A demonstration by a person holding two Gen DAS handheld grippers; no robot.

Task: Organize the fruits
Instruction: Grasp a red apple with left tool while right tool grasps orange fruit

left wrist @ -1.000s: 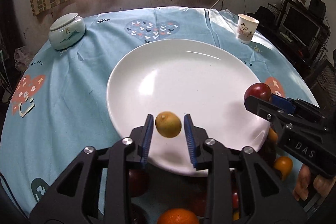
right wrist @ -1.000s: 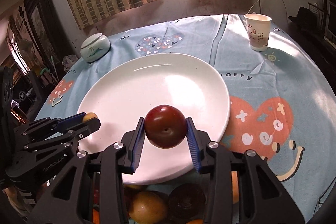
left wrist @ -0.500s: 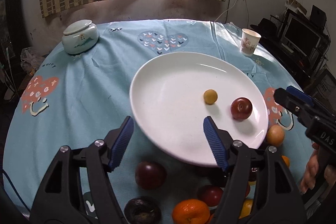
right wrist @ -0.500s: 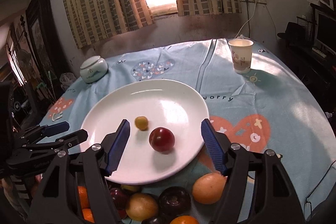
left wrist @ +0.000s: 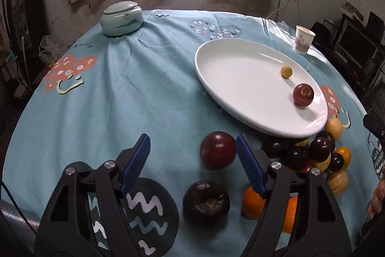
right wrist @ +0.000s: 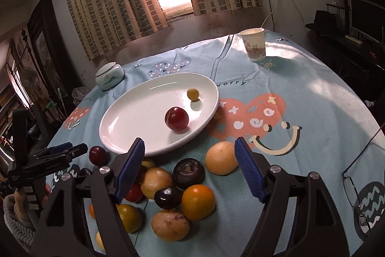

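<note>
A white plate [left wrist: 240, 98] [right wrist: 139, 117] holds a small yellow fruit [left wrist: 286, 71] [right wrist: 193, 94] and a red plum [left wrist: 303, 95] [right wrist: 176, 118]. My left gripper [left wrist: 192, 143] hovers near the table's front, its jaws opening and gripping nothing. A dark red plum [left wrist: 217, 153] lies on the cloth between them, close to the right finger. My right gripper [right wrist: 189, 146] is over the fruit pile [right wrist: 182, 184], jaws opening and empty. A yellow-orange fruit [right wrist: 221, 157] and a dark purple fruit [right wrist: 189, 172] lie below it. The left gripper [right wrist: 77, 148] shows at the right wrist view's left edge.
A lidded ceramic jar [left wrist: 121, 18] stands at the back left and a paper cup [left wrist: 303, 42] at the back right. Eyeglasses [right wrist: 356, 196] lie near the right front edge. A black-purple fruit [left wrist: 205, 201] and an orange [left wrist: 252, 204] sit under the left gripper.
Both grippers let go of their fruits, which now lie on the plate. Both opened wide and drew back from the plate to above the loose fruits at the front.
</note>
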